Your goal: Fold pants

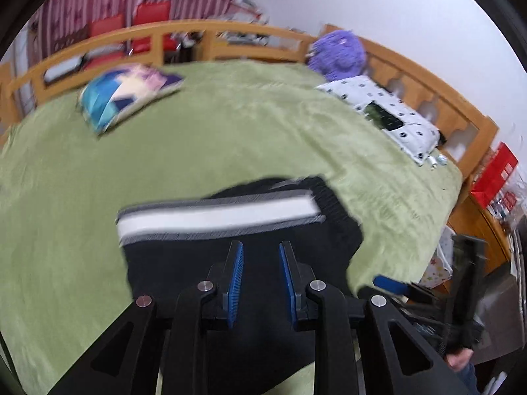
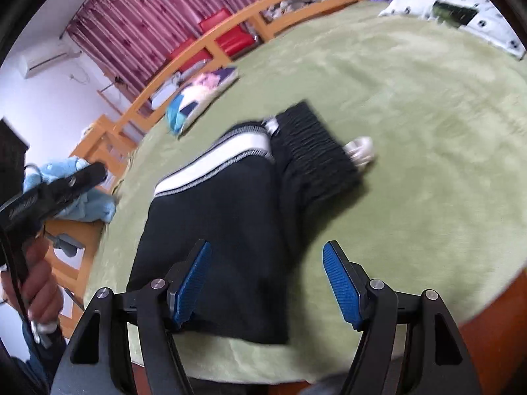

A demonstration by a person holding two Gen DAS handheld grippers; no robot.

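Note:
Black pants (image 2: 227,217) with a white and grey side stripe (image 2: 214,161) lie folded on the green bedspread (image 2: 411,131). A ribbed black cuff (image 2: 316,151) points toward the far side. My right gripper (image 2: 266,256) is open above the near edge of the pants, holding nothing. My left gripper (image 1: 261,256) is open with a narrower gap, above the black cloth (image 1: 257,283) just short of the stripe (image 1: 217,217), and shows in the right wrist view (image 2: 95,169) at the left, away from the pants.
A colourful cushion (image 1: 125,95) lies at the far left of the bed. A white patterned pillow (image 1: 388,112) and a purple plush (image 1: 339,52) sit by the wooden bed frame (image 1: 184,33). A small white object (image 2: 360,151) lies beside the cuff. Light blue cloth (image 2: 79,191) lies at the bed's left edge.

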